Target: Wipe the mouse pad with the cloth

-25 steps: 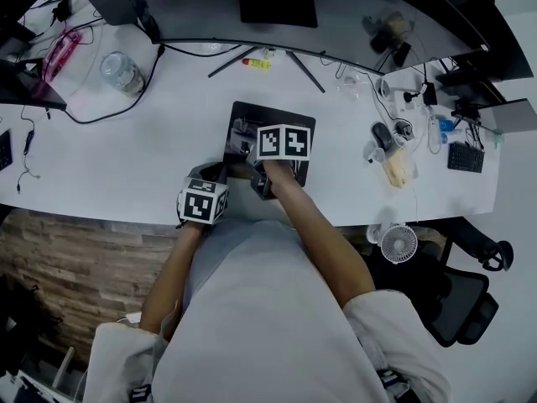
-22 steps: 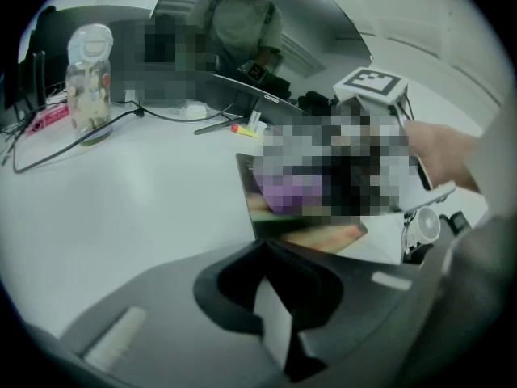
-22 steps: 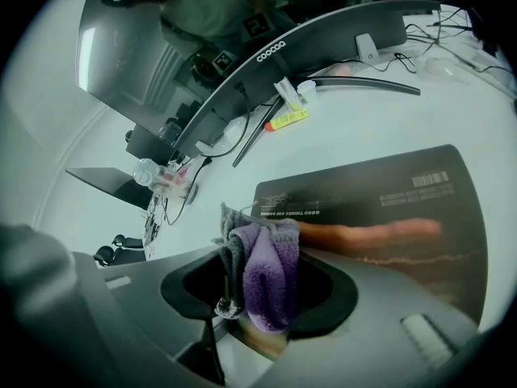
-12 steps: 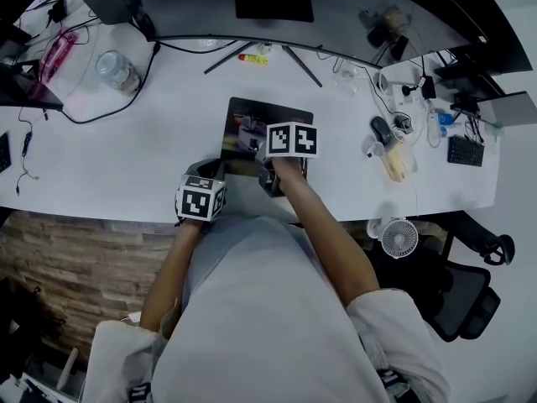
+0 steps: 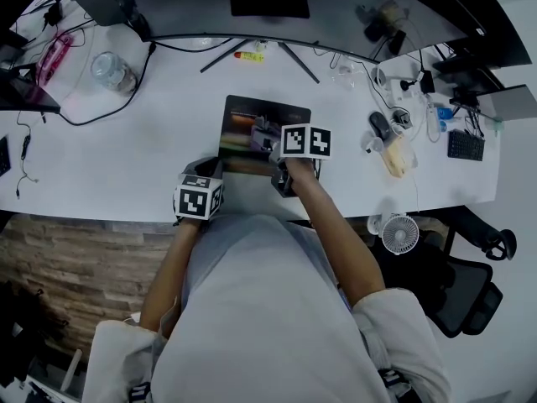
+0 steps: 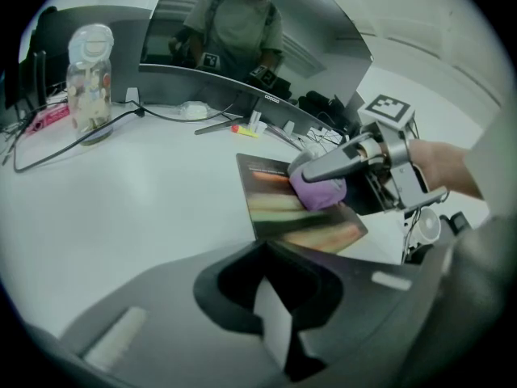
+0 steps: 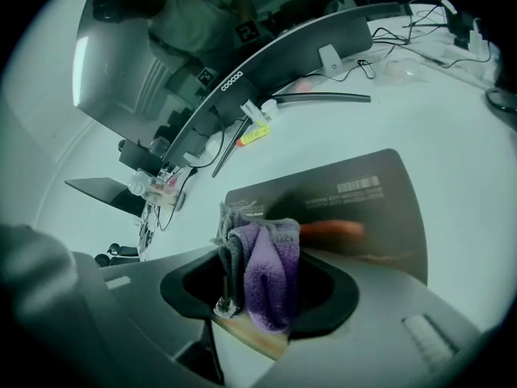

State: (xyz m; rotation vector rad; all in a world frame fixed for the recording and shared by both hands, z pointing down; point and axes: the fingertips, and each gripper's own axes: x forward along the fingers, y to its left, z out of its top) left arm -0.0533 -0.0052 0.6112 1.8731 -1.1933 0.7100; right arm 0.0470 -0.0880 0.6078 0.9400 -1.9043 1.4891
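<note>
The right gripper (image 7: 258,277) clamps the purple cloth (image 7: 273,269) on the mouse pad (image 7: 355,192). The left gripper (image 6: 271,334) (jaws together) sits nearby, so unpinned it may slide.

White desk (image 5: 151,154), black office chair (image 5: 470,296)

The cloth (image 7: 262,269) lies on the mouse pad (image 5: 247,116), jar (image 5: 109,70) far left, monitor (image 6: 242,55) behind.

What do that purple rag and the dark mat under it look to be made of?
The cloth looks like soft microfibre or terry: fuzzy purple pile, grey frayed edge, bunched in folds in the right gripper. The mouse pad seems a thin, flat sheet with a smooth printed top, dark with coloured streaks and a barcode; rubber or plastic, I cannot tell which.
</note>
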